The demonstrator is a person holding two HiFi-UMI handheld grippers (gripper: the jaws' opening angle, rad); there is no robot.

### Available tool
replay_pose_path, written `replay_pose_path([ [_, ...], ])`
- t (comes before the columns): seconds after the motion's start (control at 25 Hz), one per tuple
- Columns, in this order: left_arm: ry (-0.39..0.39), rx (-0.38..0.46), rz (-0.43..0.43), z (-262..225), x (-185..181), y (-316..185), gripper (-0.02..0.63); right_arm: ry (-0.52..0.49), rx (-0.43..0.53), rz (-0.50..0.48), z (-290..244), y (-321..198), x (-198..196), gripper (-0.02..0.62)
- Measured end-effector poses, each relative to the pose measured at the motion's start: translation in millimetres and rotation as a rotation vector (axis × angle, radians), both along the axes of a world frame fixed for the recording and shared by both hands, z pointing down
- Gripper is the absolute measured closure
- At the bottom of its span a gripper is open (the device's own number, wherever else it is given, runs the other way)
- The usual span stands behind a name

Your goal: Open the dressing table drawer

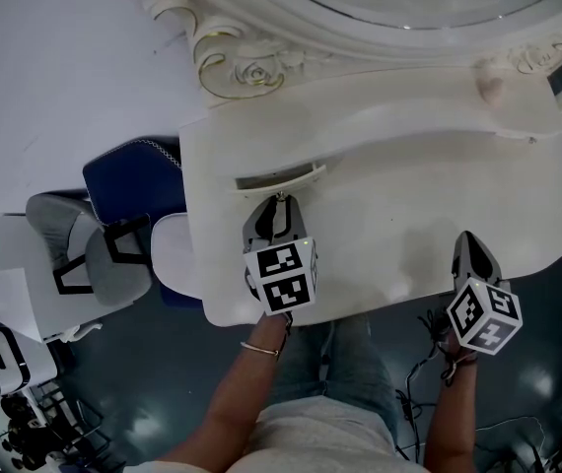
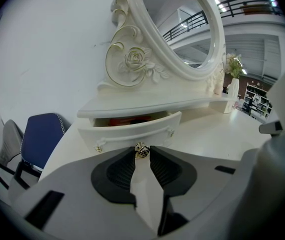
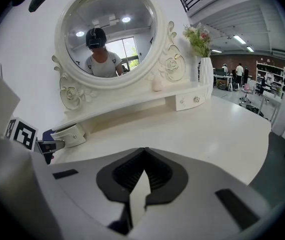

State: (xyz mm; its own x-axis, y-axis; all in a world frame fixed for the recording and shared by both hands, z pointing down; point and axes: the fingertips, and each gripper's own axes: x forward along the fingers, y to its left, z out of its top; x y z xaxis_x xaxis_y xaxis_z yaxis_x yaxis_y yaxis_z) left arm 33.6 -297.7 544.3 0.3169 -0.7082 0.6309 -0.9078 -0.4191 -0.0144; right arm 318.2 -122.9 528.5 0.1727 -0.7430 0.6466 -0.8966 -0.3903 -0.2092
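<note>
White drawer (image 2: 132, 130) stood partly out under the shelf (image 2: 152, 105), gold knob (image 2: 141, 149) pinched in my left claw (image 2: 142, 153), right claw (image 3: 143, 151) pressed together, empty, above the table (image 3: 192, 129); more pulling seemingly remained.

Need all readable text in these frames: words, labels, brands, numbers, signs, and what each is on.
No words, brands or numbers can be read.
Left cube: black-and-white square marker patterns only, no characters.
Right cube: the same kind of patterns, no characters.
Far shelves: any print there is too small and blurred to read.
</note>
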Motion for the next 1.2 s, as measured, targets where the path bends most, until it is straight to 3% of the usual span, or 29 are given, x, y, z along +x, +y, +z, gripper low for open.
replay_pose_path([
  [1.2, -0.002, -0.019, 0.004, 2.0, -1.6, 23.4, 0.502, -0.003, 0.003, -0.006, -0.1, 11.8, -0.6, 0.588],
])
